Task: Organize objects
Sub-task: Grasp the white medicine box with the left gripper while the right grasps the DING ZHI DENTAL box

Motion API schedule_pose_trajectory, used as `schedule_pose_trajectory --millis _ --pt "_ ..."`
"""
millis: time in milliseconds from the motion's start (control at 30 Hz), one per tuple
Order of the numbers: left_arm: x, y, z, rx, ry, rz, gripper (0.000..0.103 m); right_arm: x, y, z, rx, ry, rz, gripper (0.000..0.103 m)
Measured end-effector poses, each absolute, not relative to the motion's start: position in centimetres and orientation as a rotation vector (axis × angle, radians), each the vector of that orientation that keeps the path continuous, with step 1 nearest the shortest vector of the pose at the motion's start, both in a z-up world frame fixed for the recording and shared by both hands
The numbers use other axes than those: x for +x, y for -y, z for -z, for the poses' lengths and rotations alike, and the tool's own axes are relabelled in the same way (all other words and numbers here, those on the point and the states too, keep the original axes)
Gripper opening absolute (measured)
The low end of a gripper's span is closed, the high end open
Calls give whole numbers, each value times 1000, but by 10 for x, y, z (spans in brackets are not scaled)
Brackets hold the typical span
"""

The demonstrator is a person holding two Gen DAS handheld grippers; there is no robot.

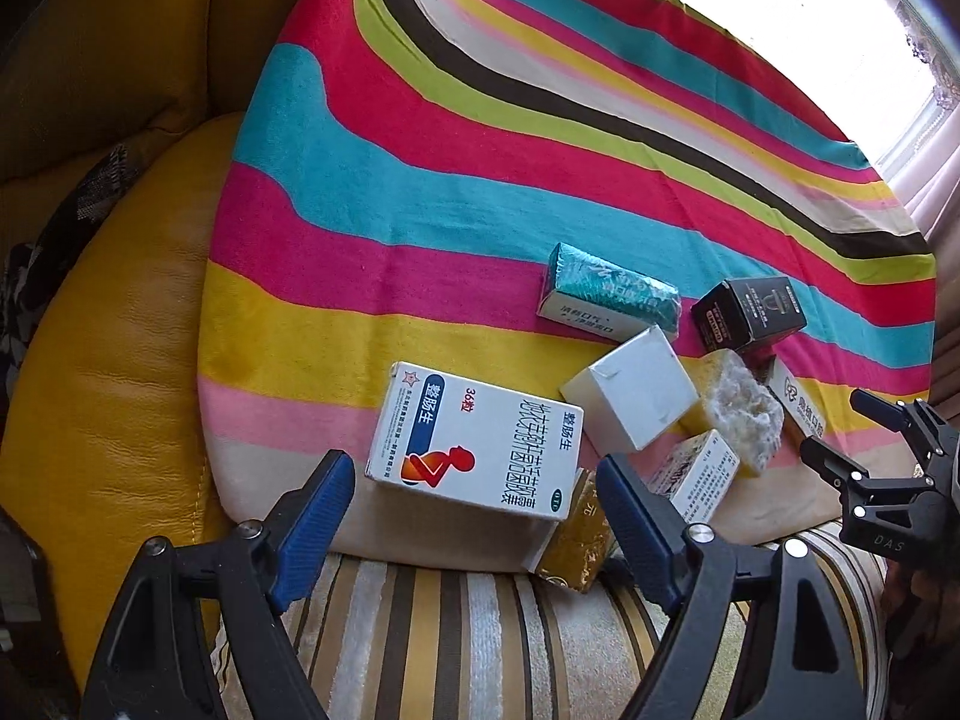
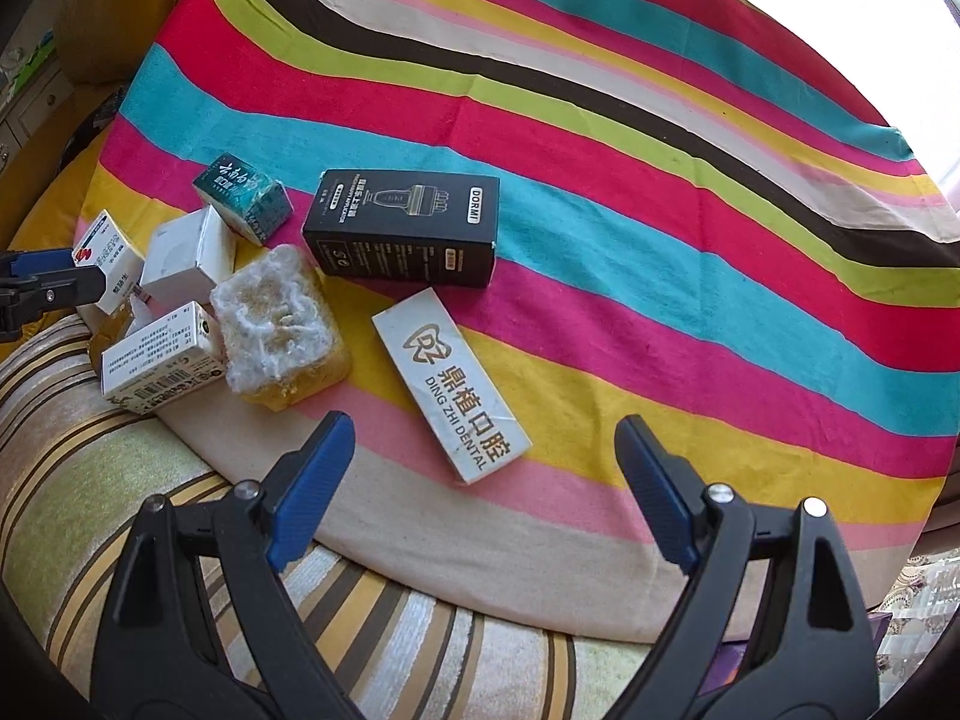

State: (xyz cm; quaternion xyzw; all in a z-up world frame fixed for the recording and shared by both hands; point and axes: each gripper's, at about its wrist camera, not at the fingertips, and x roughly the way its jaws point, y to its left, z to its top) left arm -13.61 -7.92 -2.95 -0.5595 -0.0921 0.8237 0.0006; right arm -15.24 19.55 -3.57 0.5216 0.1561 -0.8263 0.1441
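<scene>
Several small boxes lie in a cluster on a striped cloth (image 1: 480, 150). My left gripper (image 1: 477, 474) is open just above a white medicine box (image 1: 480, 420) with a red figure; its pads do not touch it. Beside it are a plain white box (image 1: 630, 396), a teal box (image 1: 606, 294), a gold box (image 1: 576, 540) and a yellow sponge (image 2: 276, 324) with white fluff. My right gripper (image 2: 485, 426) is open over the near end of a white dental box (image 2: 450, 384). A black box (image 2: 408, 228) lies beyond it.
A yellow leather cushion (image 1: 120, 360) borders the cloth on the left. A striped sofa seat (image 1: 450, 630) runs under both grippers. A small printed box (image 2: 159, 360) overhangs the cloth's near edge. Bright window light falls at the far right.
</scene>
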Motion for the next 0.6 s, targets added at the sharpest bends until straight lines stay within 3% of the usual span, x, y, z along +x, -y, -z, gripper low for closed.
schedule_pose_trajectory --millis 167,267,433,467,600 --pt "-146 79 39 -1791 299 -2551 84 -164 -191 45 1513 -463 2348 90" --pt "-149 80 44 -1801 301 -2538 84 -169 -187 51 1519 -480 2320 84" --pt "-152 76 48 -1788 285 -2522 82 -173 -183 58 1529 -472 2286 68" --pt "-153 75 49 -1785 281 -2519 76 -173 -183 58 1527 -467 2283 67" --pt "-151 73 48 -1767 271 -2523 74 -168 -180 56 1494 -473 2269 39"
